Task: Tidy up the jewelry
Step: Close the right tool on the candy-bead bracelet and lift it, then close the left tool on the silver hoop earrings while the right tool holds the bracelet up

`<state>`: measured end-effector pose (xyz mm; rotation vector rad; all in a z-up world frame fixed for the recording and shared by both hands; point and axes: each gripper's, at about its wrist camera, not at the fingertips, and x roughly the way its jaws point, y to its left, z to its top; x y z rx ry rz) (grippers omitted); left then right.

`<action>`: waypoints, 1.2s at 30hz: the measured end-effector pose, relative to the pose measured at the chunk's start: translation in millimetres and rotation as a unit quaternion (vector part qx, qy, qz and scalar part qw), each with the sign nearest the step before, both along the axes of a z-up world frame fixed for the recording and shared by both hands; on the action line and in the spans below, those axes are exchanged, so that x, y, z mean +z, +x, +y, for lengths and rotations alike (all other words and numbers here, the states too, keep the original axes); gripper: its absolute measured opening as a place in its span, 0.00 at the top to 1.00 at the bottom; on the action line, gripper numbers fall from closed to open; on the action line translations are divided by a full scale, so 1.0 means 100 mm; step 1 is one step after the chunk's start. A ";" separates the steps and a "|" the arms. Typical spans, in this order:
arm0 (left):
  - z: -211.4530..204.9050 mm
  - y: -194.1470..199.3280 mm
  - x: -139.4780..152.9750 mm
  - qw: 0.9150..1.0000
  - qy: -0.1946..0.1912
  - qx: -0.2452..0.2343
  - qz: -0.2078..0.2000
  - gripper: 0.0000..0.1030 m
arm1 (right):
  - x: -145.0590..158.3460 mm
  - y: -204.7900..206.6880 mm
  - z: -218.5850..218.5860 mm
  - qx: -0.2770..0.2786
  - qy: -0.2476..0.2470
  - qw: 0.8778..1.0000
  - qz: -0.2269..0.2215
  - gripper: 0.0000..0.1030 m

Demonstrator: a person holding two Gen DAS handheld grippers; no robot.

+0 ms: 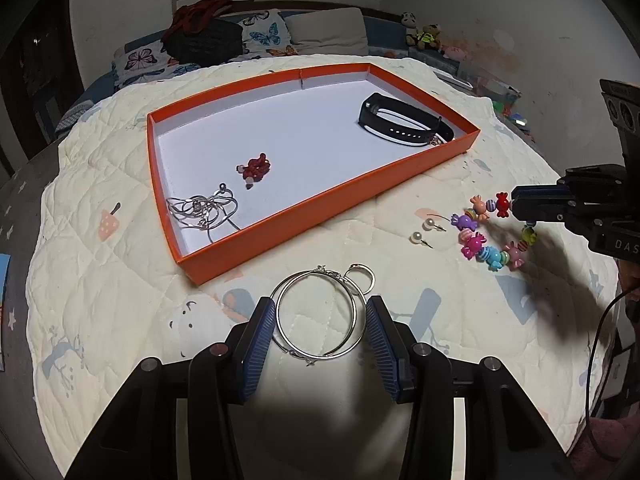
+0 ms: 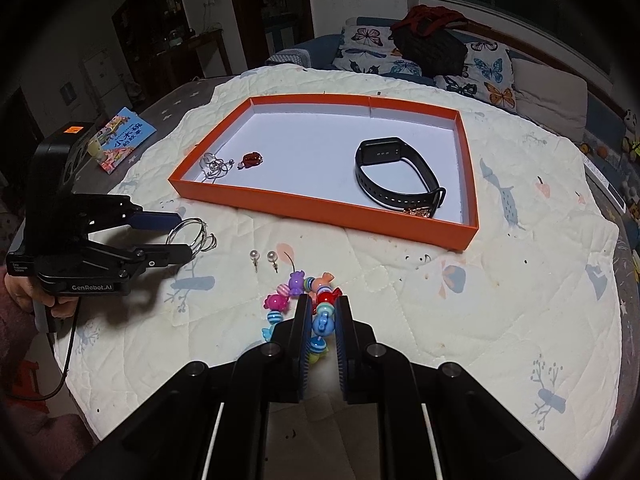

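Two large silver hoop earrings [image 1: 316,271] [image 2: 199,240] lie flat on the quilt between the fingers of my left gripper [image 1: 320,302] [image 2: 185,233]. Its jaws stand open, and the pads flank the hoops without pressing them. A small ring [image 1: 374,280] lies just beyond. My right gripper [image 2: 323,298] [image 1: 514,204] is shut on a colourful candy-bead bracelet [image 2: 276,302] [image 1: 472,245]. Two pearl studs [image 1: 417,237] [image 2: 272,256] lie between the two grippers. The orange tray [image 1: 320,208] [image 2: 320,208] holds a black watch [image 1: 400,124] [image 2: 396,176], a red charm [image 1: 256,168] [image 2: 252,159] and a tangled silver chain [image 1: 204,210] [image 2: 214,168].
A cream quilt covers the round table. A picture book [image 2: 124,136] lies at its left edge. Behind the table are butterfly pillows [image 2: 484,70], a dark bag [image 1: 204,40] and stuffed toys [image 1: 428,36]. A hand [image 2: 52,300] grips the left tool's handle, and a cable hangs below it.
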<state>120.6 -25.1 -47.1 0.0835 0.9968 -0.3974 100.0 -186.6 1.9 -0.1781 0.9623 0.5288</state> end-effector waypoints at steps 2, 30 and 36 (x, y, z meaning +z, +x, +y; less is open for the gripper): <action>-0.04 -0.01 -0.01 1.000 0.003 -0.008 0.001 0.51 | 0.00 0.00 0.01 0.001 0.000 1.000 -0.001 0.87; -0.06 -0.03 0.09 0.999 -0.035 -0.011 0.016 0.45 | 0.11 -0.02 0.04 0.006 0.005 1.000 -0.015 0.87; -0.15 0.00 0.02 1.000 -0.014 -0.006 0.025 0.44 | 0.10 -0.02 0.04 0.006 0.006 1.000 -0.015 0.87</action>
